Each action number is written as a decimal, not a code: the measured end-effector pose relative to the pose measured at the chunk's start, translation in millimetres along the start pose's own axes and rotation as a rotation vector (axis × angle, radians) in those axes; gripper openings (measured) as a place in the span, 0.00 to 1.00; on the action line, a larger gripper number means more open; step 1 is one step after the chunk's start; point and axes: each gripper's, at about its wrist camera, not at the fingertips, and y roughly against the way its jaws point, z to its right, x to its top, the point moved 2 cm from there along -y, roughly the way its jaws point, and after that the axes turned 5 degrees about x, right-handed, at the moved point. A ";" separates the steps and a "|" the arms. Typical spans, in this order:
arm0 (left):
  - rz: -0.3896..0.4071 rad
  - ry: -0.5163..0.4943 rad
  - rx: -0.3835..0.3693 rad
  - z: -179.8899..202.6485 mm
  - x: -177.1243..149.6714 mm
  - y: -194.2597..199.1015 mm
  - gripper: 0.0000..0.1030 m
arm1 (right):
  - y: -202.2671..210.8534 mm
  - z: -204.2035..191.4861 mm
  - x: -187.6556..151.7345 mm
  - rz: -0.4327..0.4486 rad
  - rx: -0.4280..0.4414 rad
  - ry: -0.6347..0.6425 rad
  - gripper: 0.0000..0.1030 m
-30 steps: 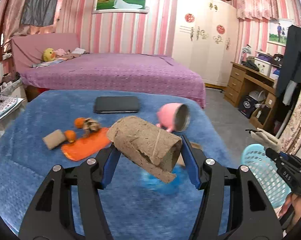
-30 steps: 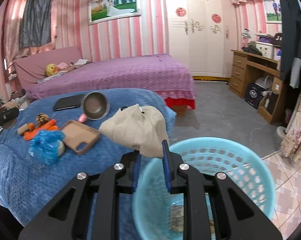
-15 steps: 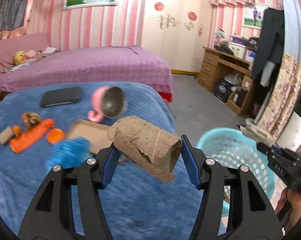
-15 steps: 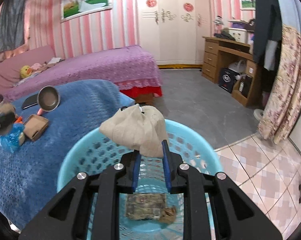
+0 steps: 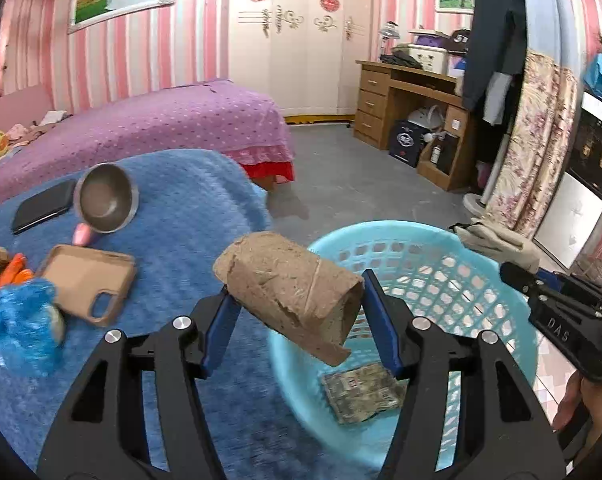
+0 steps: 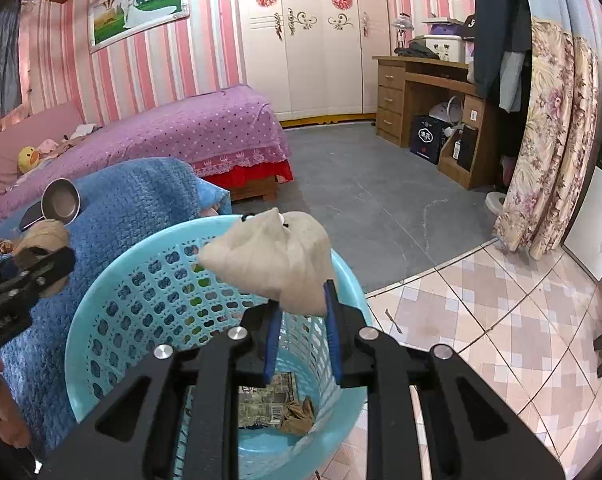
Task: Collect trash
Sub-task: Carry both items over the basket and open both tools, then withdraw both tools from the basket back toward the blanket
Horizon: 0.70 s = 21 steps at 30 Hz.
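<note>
My left gripper (image 5: 297, 316) is shut on a brown cardboard roll (image 5: 289, 292) and holds it over the near rim of the light blue basket (image 5: 433, 240). My right gripper (image 6: 301, 312) is shut on a crumpled beige paper wad (image 6: 273, 258) and holds it above the basket (image 6: 113, 280). A flattened printed wrapper (image 5: 361, 392) lies at the basket's bottom, also in the right wrist view (image 6: 267, 400). The left gripper with the roll (image 6: 41, 240) shows at the left of the right wrist view. The right gripper with the wad (image 5: 501, 242) shows at the right of the left wrist view.
On the blue blanket (image 5: 189, 208) lie a blue wrapper (image 5: 21, 328), a brown phone case (image 5: 89, 280), a pink-handled metal cup (image 5: 105, 198), a dark phone (image 5: 41, 210) and orange scraps (image 5: 5, 280). A purple bed (image 6: 205, 128) stands behind. A wooden desk (image 6: 421, 92) is at the right.
Both grippers have swung right, from over the blanket to over the blue basket. Each keeps hold of its piece of trash.
</note>
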 end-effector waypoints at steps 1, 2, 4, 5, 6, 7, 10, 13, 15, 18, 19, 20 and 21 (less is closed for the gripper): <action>0.003 -0.010 -0.005 5.3 0.9 -1.8 0.60 | -0.8 0.1 -0.1 -0.002 0.000 0.000 0.20; 0.007 -0.019 -0.003 9.1 1.8 -2.9 0.64 | -1.4 0.4 -0.2 -0.003 0.001 -0.001 0.20; 0.005 -0.020 0.001 10.6 3.0 -4.1 0.77 | -1.6 0.9 -0.3 -0.001 0.004 -0.007 0.20; 0.010 -0.013 0.009 9.5 4.2 -3.6 0.83 | -1.4 1.4 -0.4 0.001 0.005 -0.010 0.20; 0.018 -0.006 0.018 6.5 5.4 -2.4 0.85 | -1.4 1.2 -0.2 0.003 0.008 -0.015 0.20; 0.024 -0.003 0.021 3.2 5.9 -1.7 0.88 | -1.1 -0.1 -0.8 0.003 0.009 -0.014 0.20; 0.045 -0.013 0.066 -7.2 7.1 1.4 0.92 | -1.3 -1.3 -3.9 0.000 0.011 -0.010 0.20; 0.063 -0.018 0.109 -22.1 5.7 6.3 0.94 | -2.4 -5.7 -6.1 -0.003 0.013 -0.002 0.21; 0.068 -0.019 0.127 -31.2 5.0 10.1 0.94 | -3.8 -9.6 -6.6 -0.003 0.012 0.001 0.23; 0.080 -0.008 0.149 -47.2 5.2 20.3 0.94 | -5.3 -14.6 -7.2 -0.007 0.006 0.014 0.29; 0.083 0.003 0.154 -52.4 6.1 23.6 0.95 | -5.5 -17.3 -7.2 -0.005 -0.002 0.022 0.43; 0.084 0.014 0.155 -55.4 7.4 25.5 0.94 | -5.1 -20.7 -7.1 0.000 -0.012 0.029 0.57; 0.084 0.021 0.157 -59.1 7.7 28.1 0.95 | -3.4 -23.4 -6.7 0.008 -0.015 0.032 0.61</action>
